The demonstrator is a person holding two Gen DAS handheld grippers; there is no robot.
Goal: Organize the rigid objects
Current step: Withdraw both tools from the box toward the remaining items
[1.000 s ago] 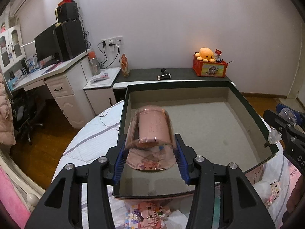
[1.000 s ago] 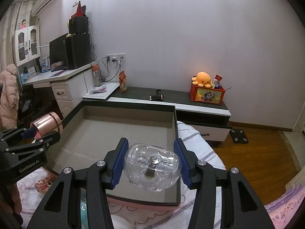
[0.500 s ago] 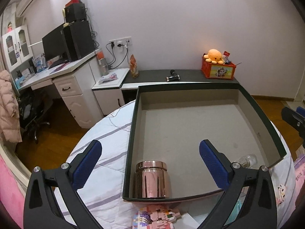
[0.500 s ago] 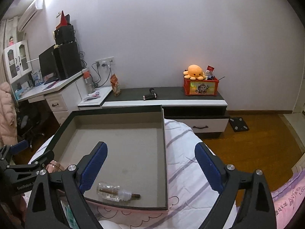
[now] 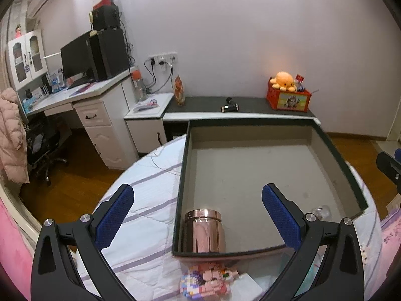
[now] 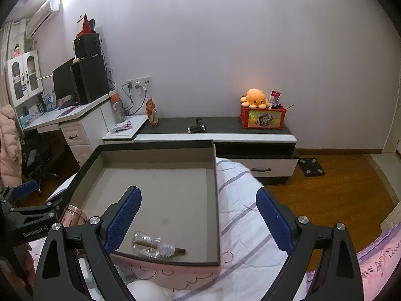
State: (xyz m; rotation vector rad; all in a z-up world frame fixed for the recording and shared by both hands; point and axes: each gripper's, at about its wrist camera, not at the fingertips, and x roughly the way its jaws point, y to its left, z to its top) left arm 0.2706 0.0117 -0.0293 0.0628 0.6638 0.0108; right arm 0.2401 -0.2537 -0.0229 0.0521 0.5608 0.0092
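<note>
A shallow dark-rimmed tray (image 5: 333,148) lies on the bed. A rose-gold metal jar (image 5: 203,230) stands upright in its near left corner; it also shows in the right wrist view (image 6: 74,215). A clear glass bottle (image 6: 150,244) with a brown stick inside lies on its side near the tray's (image 6: 215,200) front edge; it shows faintly in the left wrist view (image 5: 320,210). My left gripper (image 5: 198,215) is open and empty, back from the jar. My right gripper (image 6: 198,220) is open and empty, above the bottle.
A pixel-block figure (image 5: 208,279) lies on the striped bedding (image 5: 145,200) in front of the tray. Beyond the bed stand a white desk (image 5: 82,105), a low dark cabinet (image 6: 225,130) and an orange box with a plush octopus (image 6: 260,113). Wooden floor lies to the right (image 6: 345,190).
Both grippers opened and drew back. The left one let go of the rose-gold jar, the right one let go of the glass bottle; both objects now rest in the tray.
</note>
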